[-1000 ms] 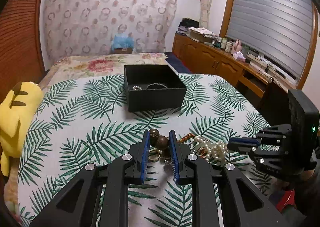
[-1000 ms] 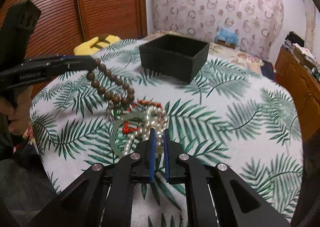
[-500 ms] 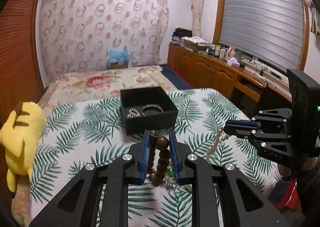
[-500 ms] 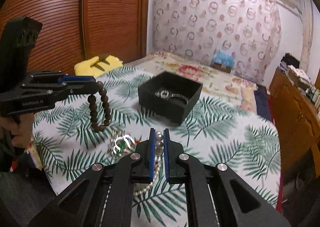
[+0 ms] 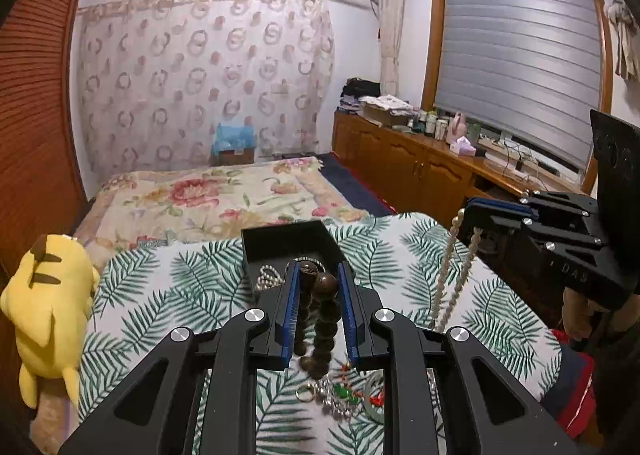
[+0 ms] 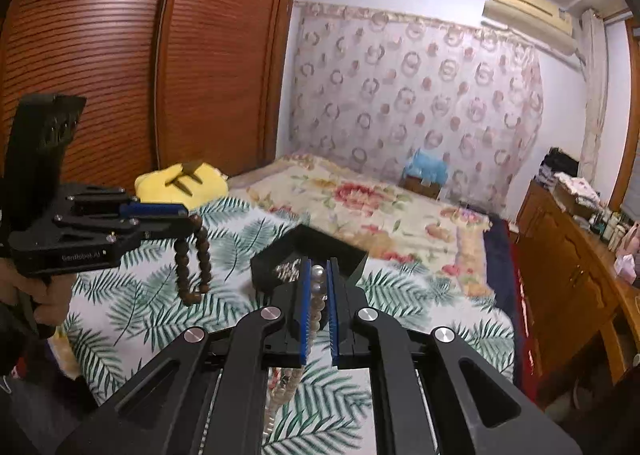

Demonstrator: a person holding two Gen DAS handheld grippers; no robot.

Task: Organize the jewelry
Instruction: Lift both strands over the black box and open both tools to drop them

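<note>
My left gripper (image 5: 319, 279) is shut on a brown wooden bead bracelet (image 5: 322, 319), which hangs in the air; it also shows in the right wrist view (image 6: 192, 259). My right gripper (image 6: 318, 269) is shut on a white pearl necklace (image 6: 317, 287), whose strands dangle in the left wrist view (image 5: 450, 275). Both are high above the leaf-print table (image 5: 160, 295). The black jewelry box (image 5: 288, 247) stands open ahead with silver chains inside. A small heap of leftover jewelry (image 5: 340, 395) lies on the table below the left gripper.
A yellow plush toy (image 5: 48, 315) lies at the table's left edge. A floral bed (image 5: 216, 195) is behind the table. Wooden cabinets (image 5: 420, 167) with clutter line the right wall, and a wooden wardrobe (image 6: 120, 75) stands at the left.
Both grippers have risen from the heap, lifting the bead bracelet and the pearl necklace clear of the table and moving closer to the black box.
</note>
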